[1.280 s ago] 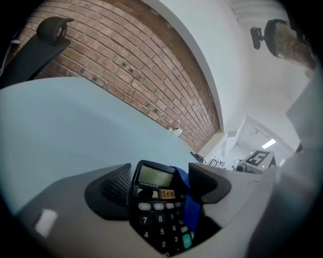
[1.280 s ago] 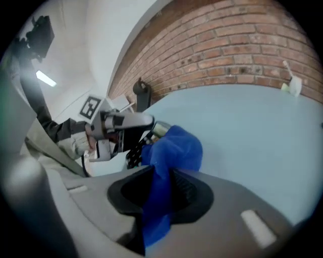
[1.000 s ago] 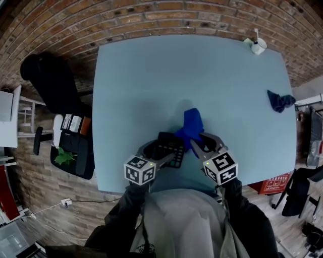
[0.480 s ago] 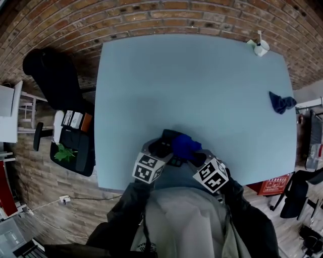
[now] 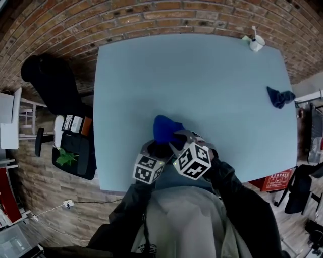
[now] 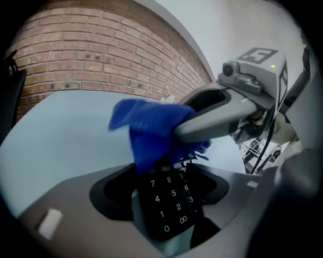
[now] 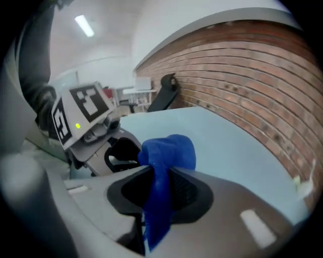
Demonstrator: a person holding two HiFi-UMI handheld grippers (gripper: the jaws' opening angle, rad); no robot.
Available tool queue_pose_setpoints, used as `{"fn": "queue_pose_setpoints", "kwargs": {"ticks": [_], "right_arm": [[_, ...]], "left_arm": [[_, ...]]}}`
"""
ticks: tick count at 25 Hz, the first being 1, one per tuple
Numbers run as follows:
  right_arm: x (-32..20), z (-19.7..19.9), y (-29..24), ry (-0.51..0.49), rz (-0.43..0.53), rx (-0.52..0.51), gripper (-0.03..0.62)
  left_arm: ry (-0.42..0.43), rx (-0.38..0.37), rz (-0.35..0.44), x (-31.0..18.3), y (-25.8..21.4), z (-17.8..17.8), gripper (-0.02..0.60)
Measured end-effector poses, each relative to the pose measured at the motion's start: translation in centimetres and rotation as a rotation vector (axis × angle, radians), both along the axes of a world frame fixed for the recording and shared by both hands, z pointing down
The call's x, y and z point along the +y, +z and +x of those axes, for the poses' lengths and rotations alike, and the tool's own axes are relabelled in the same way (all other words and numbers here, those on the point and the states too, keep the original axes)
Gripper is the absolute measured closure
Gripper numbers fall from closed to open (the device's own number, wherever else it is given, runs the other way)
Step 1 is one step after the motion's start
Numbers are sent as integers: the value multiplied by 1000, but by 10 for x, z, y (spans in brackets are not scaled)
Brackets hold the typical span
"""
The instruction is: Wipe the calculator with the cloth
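The person stands at the near edge of a pale blue table (image 5: 192,75) with both tools drawn close together. The left gripper (image 6: 166,174) has the black calculator (image 6: 169,207) between its two fingers, which press in on its long sides. The keypad faces up and the number keys run from the root of the fingers out towards their tips. The right gripper (image 7: 160,175) has its fingers nearly together, pinched on a bright blue cloth (image 7: 169,150). A rounded bunch of the cloth bulges out past the fingertips, and a narrow tail of it runs back between them towards the handle. The right gripper reaches across just beyond the left fingertips. The bunch of cloth lies over the far end of the calculator there and covers everything past the row with seven, eight and nine. From above, the blue bunch sits just ahead of both sets of fingertips and hides most of the calculator, and the two marker cubes are side by side, almost touching. Well beyond the fingers, off to the right near the table's edge, lies a second, darker blue rag (image 5: 279,97). At the far right corner stands a small white cup (image 5: 257,44). A brick wall (image 5: 151,15) runs behind the table, and a black chair (image 5: 48,75) stands off to the left of it.
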State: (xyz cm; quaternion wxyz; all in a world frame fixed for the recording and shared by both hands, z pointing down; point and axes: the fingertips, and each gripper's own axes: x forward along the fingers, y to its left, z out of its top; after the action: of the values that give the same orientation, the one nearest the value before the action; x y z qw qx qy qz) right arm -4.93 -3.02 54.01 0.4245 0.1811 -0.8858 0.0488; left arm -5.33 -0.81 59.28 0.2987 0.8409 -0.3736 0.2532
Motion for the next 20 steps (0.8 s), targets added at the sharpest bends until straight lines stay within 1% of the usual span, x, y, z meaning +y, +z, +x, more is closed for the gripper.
{"fn": "queue_pose_setpoints", "kwargs": {"ticks": [1,2,3,4,5,6,8,10,11,12,14,15,16,17,20], "right_arm": [[4,-12,9,-82,29,59,493],[8,-18,17,-144,61,107,493],[12,-19,22,-176,86,139,493],[15,-16,24,-180,88,153,493],[19,-9,24,-158,58,148,494],[22,1,23,-116,4,129,494],[28,23,21,0,-124,61,497],[37,46,20,96,-222,8,497],[44,57,22,121,-255,8,499],[53,68,26,130,-285,32,499],[76,90,41,129,-354,116,500],[85,99,47,137,-378,132,500],[88,105,48,168,-384,108,500],[83,108,43,228,-374,47,500],[34,119,18,505,-294,-194,500]], "left_arm": [[-2,-1,3,0,0,1,264],[-3,-1,5,-1,1,2,263],[-5,-3,5,-1,2,2,262],[-5,-5,5,0,3,2,262],[-5,-8,5,0,3,2,264],[-3,-11,7,0,3,1,264],[10,-17,11,0,3,1,262],[19,-15,10,1,2,1,259],[14,-10,7,1,0,2,262],[7,-5,4,0,0,2,272],[0,-1,-1,-2,0,1,272],[-1,-1,-3,-2,0,0,272],[1,0,-6,-1,0,0,272],[3,2,-10,-1,1,0,273],[8,3,-19,-2,1,0,274]]}}
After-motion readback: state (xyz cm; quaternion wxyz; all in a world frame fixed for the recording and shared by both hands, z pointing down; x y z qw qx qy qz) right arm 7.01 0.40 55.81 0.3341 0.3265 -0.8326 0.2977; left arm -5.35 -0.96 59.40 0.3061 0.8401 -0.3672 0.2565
